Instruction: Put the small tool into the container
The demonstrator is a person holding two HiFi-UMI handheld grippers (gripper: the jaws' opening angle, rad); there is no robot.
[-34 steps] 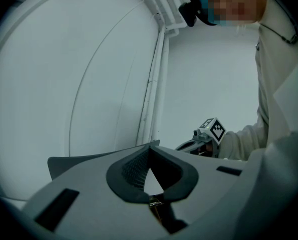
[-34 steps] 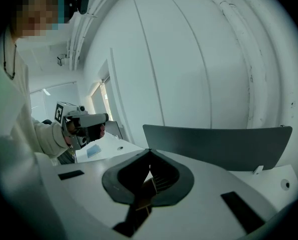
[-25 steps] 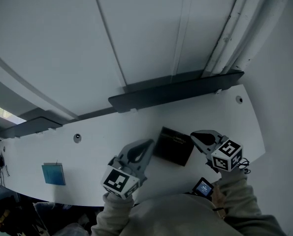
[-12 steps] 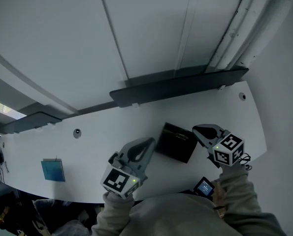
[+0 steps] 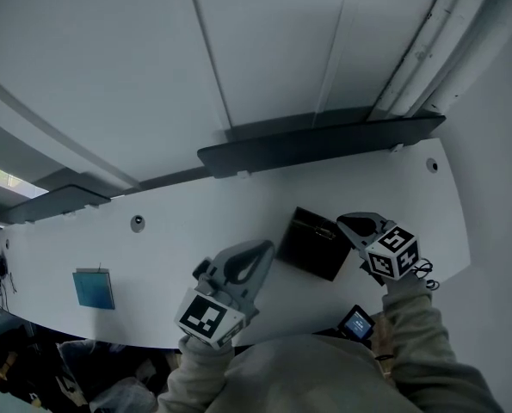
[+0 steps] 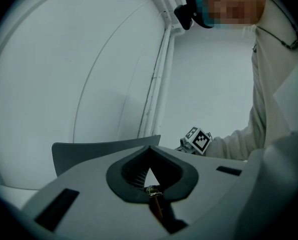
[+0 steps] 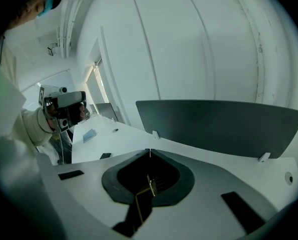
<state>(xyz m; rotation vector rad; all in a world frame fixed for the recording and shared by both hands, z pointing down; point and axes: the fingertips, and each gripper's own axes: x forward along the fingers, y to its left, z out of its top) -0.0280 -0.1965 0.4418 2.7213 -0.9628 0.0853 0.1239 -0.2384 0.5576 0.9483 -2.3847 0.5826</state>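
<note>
Fingers, left gripper [image 6: 150,149]: pressed together at the tips, with nothing pinched between them.
Fingers, right gripper [image 7: 150,153]: also closed tip to tip, and empty.
Black container [image 5: 318,244]: sits on the white worktop [image 5: 169,239] between your two grippers. The right gripper's tips are just beside its right edge; whether they touch it cannot be told.
Task item: the small tool is not found in any view, and neither gripper carries it. The box interior is too dark to read, so it may already be inside or may not yet be fetched.
Left posture: you hold it about level, short of the box's near-left corner. Judged a standby position that keeps the approach clear.
Right posture: you hold it tipped downward at the box. Judged to be placed for working there.
Other items: a blue card [image 5: 94,288] lies well apart at far left. A screen device [image 5: 356,323] is near your right sleeve. A dark partition panel [image 5: 324,144] backs the worktop.
</note>
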